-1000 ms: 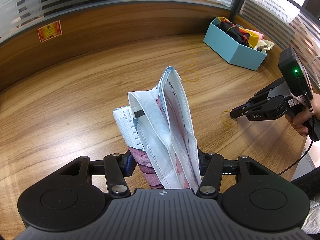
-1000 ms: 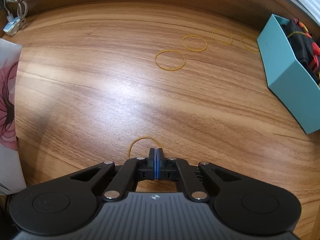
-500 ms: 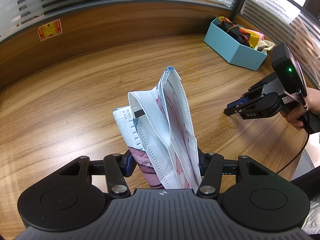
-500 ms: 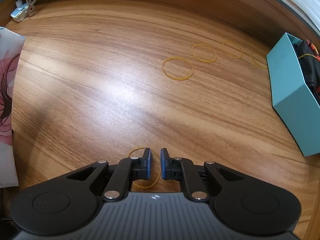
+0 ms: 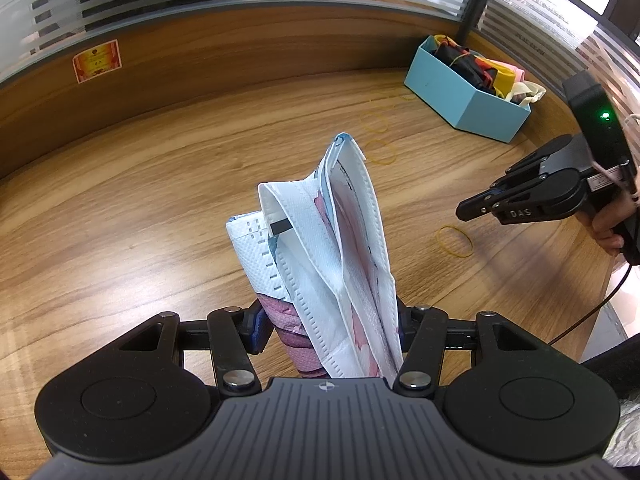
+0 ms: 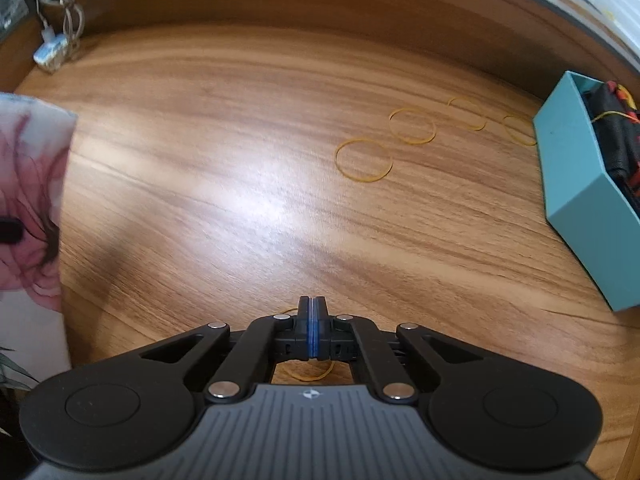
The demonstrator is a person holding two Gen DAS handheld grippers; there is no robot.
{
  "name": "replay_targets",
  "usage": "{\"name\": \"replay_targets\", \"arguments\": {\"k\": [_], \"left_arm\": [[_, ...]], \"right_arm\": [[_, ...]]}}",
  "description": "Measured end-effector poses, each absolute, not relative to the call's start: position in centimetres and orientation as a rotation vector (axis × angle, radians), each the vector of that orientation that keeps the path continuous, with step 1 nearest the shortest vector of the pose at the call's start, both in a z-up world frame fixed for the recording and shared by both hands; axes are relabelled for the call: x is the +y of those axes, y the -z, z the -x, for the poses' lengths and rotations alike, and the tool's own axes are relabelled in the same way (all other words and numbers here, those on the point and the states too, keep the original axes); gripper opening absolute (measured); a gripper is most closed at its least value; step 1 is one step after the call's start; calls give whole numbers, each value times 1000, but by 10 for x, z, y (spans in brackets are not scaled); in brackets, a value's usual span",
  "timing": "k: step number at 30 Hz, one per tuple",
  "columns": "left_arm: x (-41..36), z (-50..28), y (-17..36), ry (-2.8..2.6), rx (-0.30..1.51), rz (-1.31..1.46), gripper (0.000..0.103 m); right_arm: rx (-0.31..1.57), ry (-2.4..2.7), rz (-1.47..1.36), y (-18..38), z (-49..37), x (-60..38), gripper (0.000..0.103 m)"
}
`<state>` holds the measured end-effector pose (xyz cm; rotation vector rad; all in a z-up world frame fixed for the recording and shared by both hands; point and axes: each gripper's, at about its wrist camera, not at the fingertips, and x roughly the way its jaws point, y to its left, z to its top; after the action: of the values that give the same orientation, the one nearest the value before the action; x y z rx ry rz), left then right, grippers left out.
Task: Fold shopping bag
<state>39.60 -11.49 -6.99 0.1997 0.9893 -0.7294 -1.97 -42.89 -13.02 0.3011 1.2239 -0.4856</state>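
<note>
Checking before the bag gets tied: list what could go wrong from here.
1. The right gripper is shut with the nearest rubber band lying flat on the table, apparently missed; another closing may miss the thin loop too.
2. The folded shopping bag stands loosely layered in the left gripper; its folds may spring open.

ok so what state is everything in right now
shopping bag: folded bundle, held upright
left gripper: shut on shopping bag
right gripper: jaws just closed, shut, nothing between them
nearest rubber band: flat on table, ungripped
blue box: open, full
</note>
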Motion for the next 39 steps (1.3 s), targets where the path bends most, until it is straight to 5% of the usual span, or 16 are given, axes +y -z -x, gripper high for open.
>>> {"name": "replay_targets", "arguments": {"k": [13,39], "left_arm": [[-113,-396,70,718,993,-196,57],[-113,-400,72,719,999,-193,57]], "right_arm": [[1299,474,-211,154,10,-428,11],[1267,437,-230,137,17,-418,0]]}}
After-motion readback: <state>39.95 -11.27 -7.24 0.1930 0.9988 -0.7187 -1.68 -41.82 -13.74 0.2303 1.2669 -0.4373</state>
